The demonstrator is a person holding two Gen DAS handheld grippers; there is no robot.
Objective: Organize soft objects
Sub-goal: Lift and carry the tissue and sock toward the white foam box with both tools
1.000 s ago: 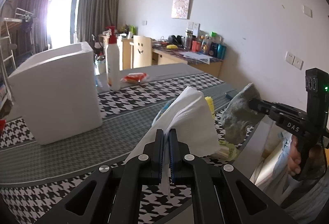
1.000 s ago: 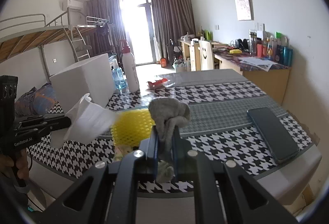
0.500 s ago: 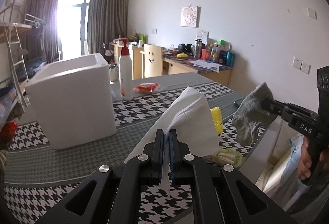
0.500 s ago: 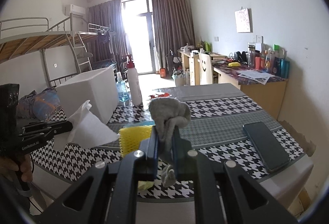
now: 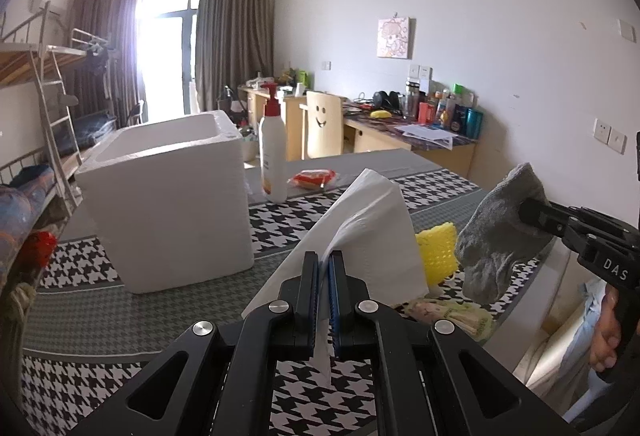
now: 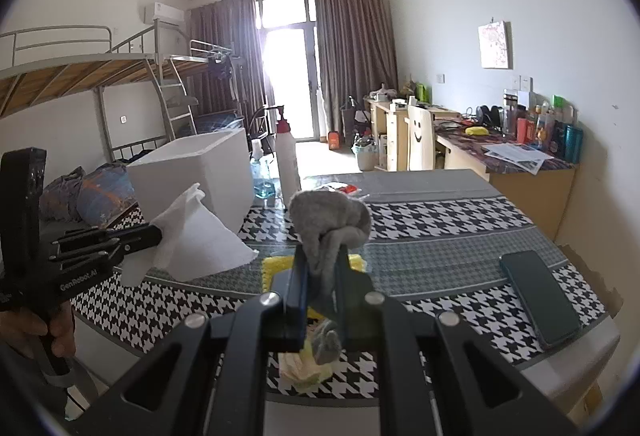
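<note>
My left gripper (image 5: 323,264) is shut on a white paper tissue (image 5: 368,232) and holds it up above the near table edge; both also show in the right wrist view, the gripper (image 6: 154,234) and the tissue (image 6: 196,240). My right gripper (image 6: 320,260) is shut on a grey cloth (image 6: 330,220), held in the air to the right of the tissue; in the left wrist view the cloth (image 5: 496,236) hangs from that gripper (image 5: 524,214). A yellow sponge (image 5: 436,248) and a pale green pack (image 5: 448,316) lie on the table below. A white foam box (image 5: 172,204) stands open at the left.
The table has a houndstooth cloth (image 6: 440,216). A white pump bottle (image 5: 273,156) and a red packet (image 5: 314,178) stand behind the box. A dark phone (image 6: 540,296) lies near the right table edge. A desk, a chair and a bunk bed are beyond.
Both grippers have risen with their loads and tilted up. The box's open top and more of the room now show. The grips are unchanged.
</note>
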